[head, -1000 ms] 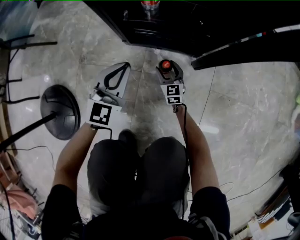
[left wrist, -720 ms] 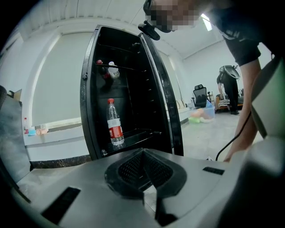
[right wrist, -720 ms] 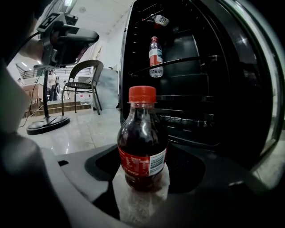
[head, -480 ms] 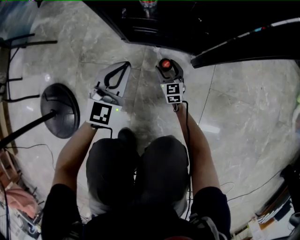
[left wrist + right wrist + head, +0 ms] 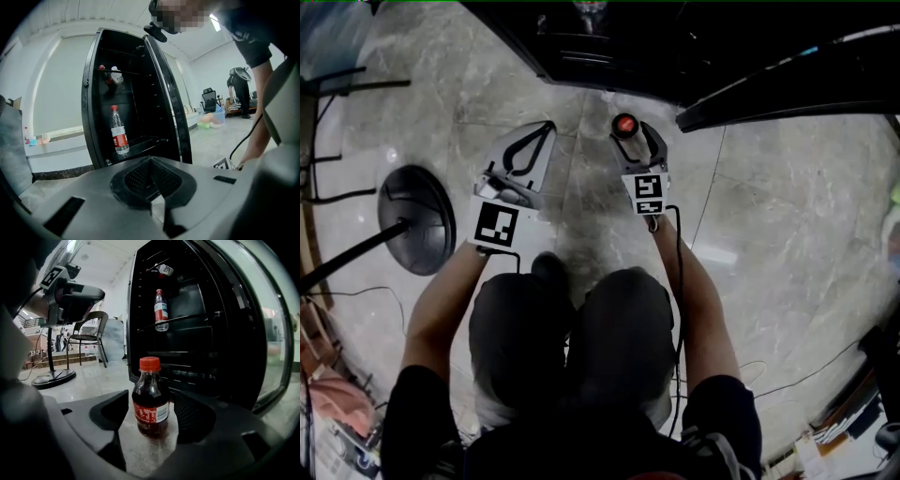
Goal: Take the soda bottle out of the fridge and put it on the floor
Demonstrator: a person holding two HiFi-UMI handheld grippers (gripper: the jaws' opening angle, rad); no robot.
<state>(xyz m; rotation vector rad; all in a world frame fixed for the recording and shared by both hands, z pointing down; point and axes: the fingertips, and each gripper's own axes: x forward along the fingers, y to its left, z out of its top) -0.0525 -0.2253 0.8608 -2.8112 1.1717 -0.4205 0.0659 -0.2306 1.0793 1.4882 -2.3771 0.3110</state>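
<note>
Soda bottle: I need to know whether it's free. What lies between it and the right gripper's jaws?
Only bare floor. In the right gripper view the soda bottle stands upright between the right gripper's open jaws, a gap on each side.

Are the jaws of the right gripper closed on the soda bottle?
No, the jaws of the right gripper stand apart, with a gap on each side of the soda bottle standing on the floor.

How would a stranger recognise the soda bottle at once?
Start at the open black fridge. On the marble floor before it, between the right gripper's open jaws, stands the soda bottle. Unlike the clear water bottle on the fridge shelf, it is short and dark.
</note>
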